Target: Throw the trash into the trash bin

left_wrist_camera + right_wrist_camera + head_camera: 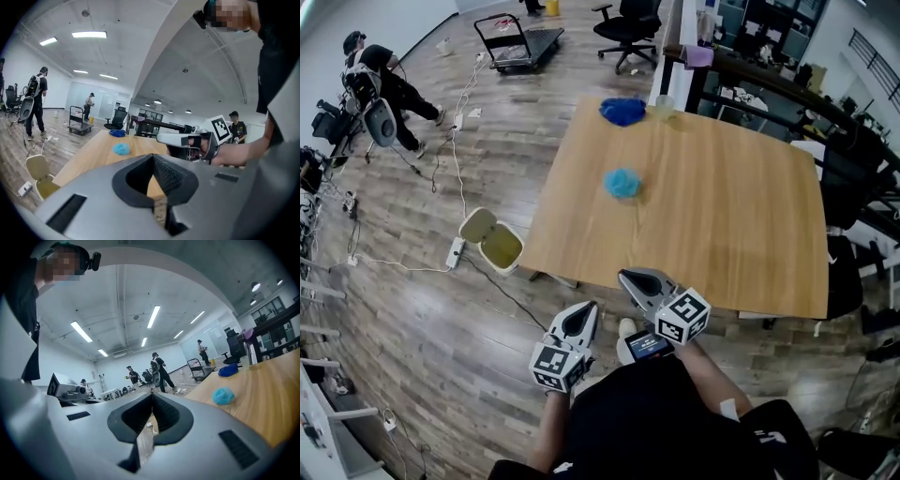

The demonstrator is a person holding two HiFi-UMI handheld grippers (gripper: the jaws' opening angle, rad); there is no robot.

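Overhead, the wooden bench (722,216) fills the middle of the scene. Beside the bench's left edge, near its front corner, the trash bin (500,246) stands on the floor with its lid (476,225) swung open. At the bench's near edge are the left tool (580,317) and the right tool (630,278), each with jaws pressed together and nothing between them. The right tool's tip overlaps that edge, and the left tool lies just outside it, over the floor. A dark blue crumpled wad (622,111) rests at the bench's far edge. A light blue crumpled wad (622,183) lies on the bench toward its left side, well apart from both tools.
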